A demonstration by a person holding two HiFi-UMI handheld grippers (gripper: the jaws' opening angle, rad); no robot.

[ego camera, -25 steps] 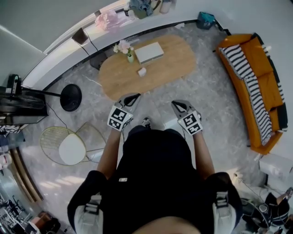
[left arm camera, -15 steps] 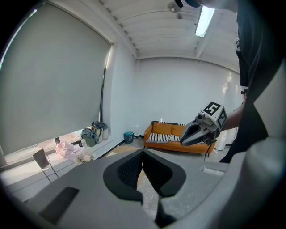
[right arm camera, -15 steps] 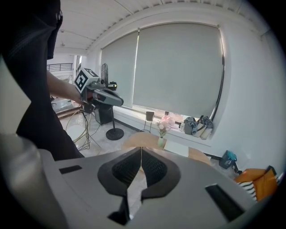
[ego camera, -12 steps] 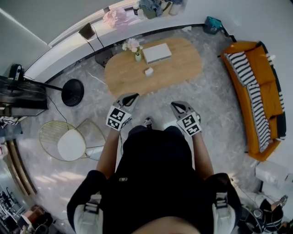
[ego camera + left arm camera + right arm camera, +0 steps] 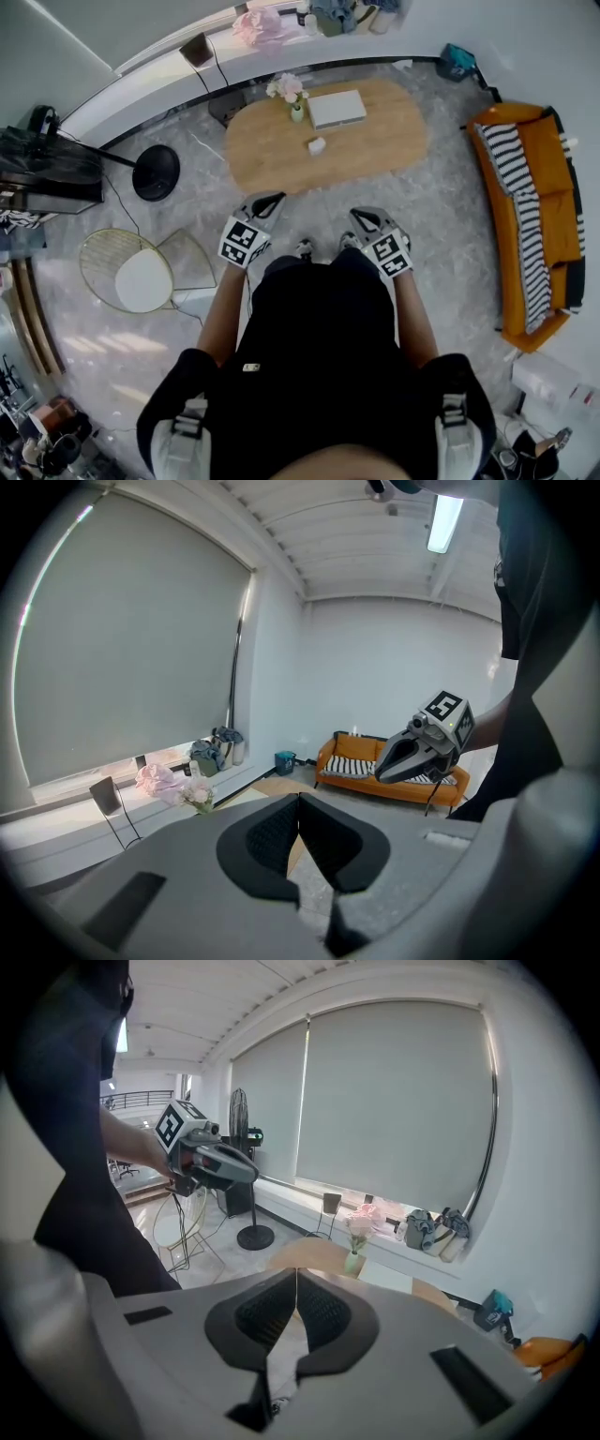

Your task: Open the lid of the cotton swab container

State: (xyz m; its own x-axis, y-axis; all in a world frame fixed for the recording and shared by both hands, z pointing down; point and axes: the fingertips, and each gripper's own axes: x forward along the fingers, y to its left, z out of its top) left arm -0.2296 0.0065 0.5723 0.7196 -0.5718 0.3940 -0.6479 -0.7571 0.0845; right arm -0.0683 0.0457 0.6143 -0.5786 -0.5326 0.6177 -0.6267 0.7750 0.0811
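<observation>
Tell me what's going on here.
A person stands short of a wooden table, a gripper in each hand. The left gripper and right gripper are both shut and empty. A small white container, likely the cotton swab one, sits untouched on the table near a flat box and a vase of flowers.

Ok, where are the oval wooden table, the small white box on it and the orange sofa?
oval wooden table (image 5: 375, 150): head view, bare top.
small white box (image 5: 317, 145): head view, its upper face.
orange sofa (image 5: 555, 183): head view, seat cushion.
</observation>
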